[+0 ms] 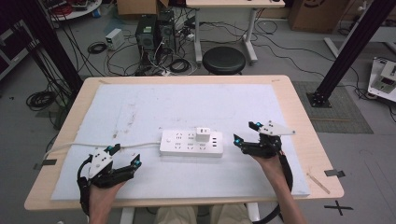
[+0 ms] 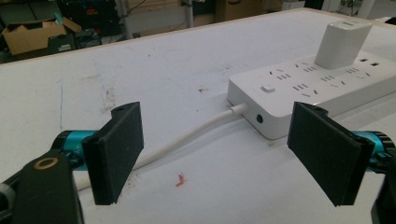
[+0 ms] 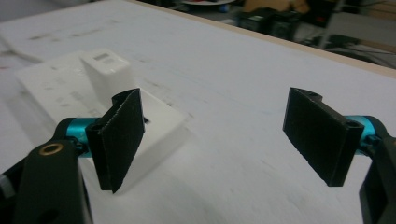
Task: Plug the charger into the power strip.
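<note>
While both grippers hang open above the white felt mat (image 1: 140,107), the white rectangular plastic power strip (image 1: 187,148) lies flat between them, near the middle of the front half of the table. Its long axis runs left to right across the table, parallel to the front edge. On its top, toward the right end, a small white cube-shaped charger (image 1: 202,135) stands upright in one of the sockets.

I see the left gripper (image 1: 125,155) at the front left, with its jaws spread wide and nothing between them. In the left gripper view, the strip's left end, with the white round cable (image 2: 196,133) that leaves it, sits just ahead between the two black pads (image 2: 119,149). The cable goes from this end to the left, over the edge of the mat.

My right gripper (image 1: 246,132) is also wide open and empty. It hovers just beside the right end of the strip and points leftward at it. From its own view, the charger (image 3: 107,74) is behind the left pad (image 3: 119,140), so it lies slightly to the left of the jaw gap.

I judge that the right gripper is nearer to the charger, and the left one nearer to the cable end. A pull on the charger must go straight up, across the strip's long axis.
</note>
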{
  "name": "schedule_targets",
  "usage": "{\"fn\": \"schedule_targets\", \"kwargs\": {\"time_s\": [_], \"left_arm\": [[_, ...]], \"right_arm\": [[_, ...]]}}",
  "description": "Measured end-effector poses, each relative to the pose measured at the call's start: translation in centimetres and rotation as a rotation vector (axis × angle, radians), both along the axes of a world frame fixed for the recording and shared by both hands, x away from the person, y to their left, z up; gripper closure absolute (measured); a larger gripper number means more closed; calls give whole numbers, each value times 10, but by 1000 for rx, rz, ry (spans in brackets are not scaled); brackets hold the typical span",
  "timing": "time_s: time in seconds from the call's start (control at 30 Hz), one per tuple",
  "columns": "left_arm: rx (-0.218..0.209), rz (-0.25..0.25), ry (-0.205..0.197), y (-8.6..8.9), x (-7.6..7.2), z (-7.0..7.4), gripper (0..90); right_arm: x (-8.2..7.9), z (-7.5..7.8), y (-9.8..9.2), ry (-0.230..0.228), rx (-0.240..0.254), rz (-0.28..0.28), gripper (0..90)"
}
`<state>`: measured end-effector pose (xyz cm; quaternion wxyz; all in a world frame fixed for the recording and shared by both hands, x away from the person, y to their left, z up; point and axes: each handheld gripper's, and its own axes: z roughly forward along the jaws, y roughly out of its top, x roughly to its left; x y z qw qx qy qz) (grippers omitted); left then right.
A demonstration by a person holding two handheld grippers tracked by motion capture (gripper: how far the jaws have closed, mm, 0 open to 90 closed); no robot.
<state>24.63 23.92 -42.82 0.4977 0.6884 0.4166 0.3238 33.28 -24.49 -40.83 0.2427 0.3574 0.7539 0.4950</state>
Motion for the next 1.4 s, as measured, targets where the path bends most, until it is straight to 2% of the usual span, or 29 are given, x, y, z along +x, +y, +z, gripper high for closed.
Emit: {"fn": "schedule_targets", "kwargs": {"time_s": [0.13, 0.17, 0.2, 0.23, 0.33, 0.5, 0.77, 0.97, 1.4], "left_arm": [[-2, 4, -1, 0, 3, 0, 185], [-2, 4, -1, 0, 3, 0, 184], [-2, 4, -1, 0, 3, 0, 184], [-1, 6, 2, 0, 5, 0, 185], [-3, 7, 1, 0, 7, 0, 185], [-7, 14, 2, 0, 9, -1, 184], [-4, 9, 8, -2, 13, -3, 184], [-11, 5, 7, -3, 17, -4, 185], [-13, 8, 9, -2, 17, -5, 184]], "right_arm": [[-20, -9, -9, -31, -8, -112, 197], [-20, -9, -9, -31, -8, -112, 197], [-24, -10, -11, -52, -14, -126, 197], [-34, -12, -15, -63, -9, -150, 196], [-42, -13, -21, -57, 23, -175, 197], [-51, -19, -31, -51, 36, -218, 197], [-57, -24, -43, -35, 62, -258, 197], [-57, -26, -50, -32, 74, -264, 197], [-55, -27, -46, -12, 63, -248, 197]]}}
